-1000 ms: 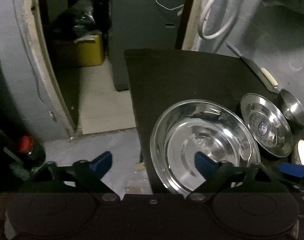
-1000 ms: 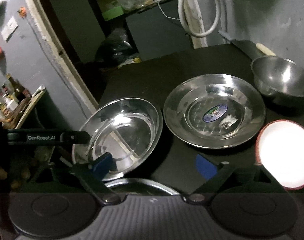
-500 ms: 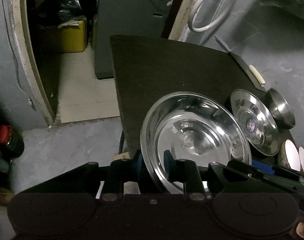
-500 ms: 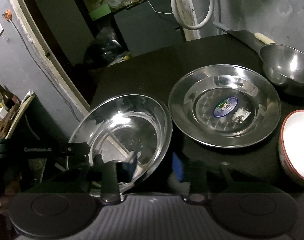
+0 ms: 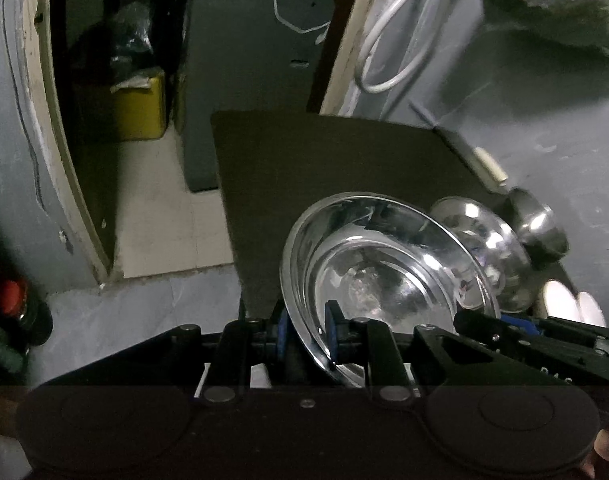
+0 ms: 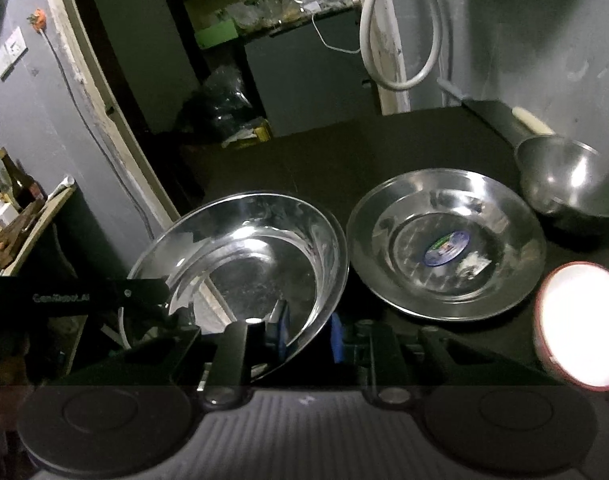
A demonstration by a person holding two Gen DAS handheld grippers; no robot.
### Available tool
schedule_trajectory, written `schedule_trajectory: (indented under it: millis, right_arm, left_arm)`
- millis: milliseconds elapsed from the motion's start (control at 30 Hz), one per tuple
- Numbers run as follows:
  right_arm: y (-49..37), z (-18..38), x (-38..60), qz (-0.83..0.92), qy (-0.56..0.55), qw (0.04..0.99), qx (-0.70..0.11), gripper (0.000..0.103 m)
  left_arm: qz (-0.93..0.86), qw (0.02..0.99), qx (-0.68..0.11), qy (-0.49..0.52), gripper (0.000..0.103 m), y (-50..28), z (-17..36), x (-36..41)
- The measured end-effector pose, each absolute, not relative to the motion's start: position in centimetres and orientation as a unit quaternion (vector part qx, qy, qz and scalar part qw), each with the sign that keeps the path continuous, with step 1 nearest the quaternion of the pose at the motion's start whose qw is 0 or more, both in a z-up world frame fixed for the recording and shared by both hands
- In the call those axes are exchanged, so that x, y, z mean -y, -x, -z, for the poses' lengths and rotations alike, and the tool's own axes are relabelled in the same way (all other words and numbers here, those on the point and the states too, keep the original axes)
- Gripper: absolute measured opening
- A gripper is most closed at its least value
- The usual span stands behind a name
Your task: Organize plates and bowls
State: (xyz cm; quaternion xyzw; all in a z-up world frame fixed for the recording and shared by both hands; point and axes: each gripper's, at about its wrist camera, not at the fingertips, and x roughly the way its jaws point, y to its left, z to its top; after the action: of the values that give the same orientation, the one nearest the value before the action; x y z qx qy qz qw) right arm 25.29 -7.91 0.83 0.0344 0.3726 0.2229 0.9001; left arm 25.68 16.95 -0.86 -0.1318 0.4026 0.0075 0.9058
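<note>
Fingers [image 5: 331, 334] of both grippers on one steel plate's [image 6: 256, 256] rim — stickered plate [image 6: 448, 240] beside.

"GenRobot.AI" on left hand-held gripper [image 6: 304, 336]

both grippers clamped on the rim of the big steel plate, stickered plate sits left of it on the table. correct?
One thing is wrong: the side. The right wrist view shows the stickered plate to the right of the big steel plate, not left. The rest holds: the left gripper has its jaws shut on the rim, and the right gripper, its jaws closing, has the rim between its pads.
</note>
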Motion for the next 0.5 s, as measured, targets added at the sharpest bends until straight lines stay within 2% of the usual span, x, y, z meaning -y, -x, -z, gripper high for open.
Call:
schedule_trajectory:
  millis: [500]
  right_arm:
    - [-18.3,-3.4,14.3,-0.22,-0.017,0.9,-0.377,0.024]
  left_arm:
    - [0.037,0.906,-0.411,0.096,0.021,-19.1,-0.5,-10.1]
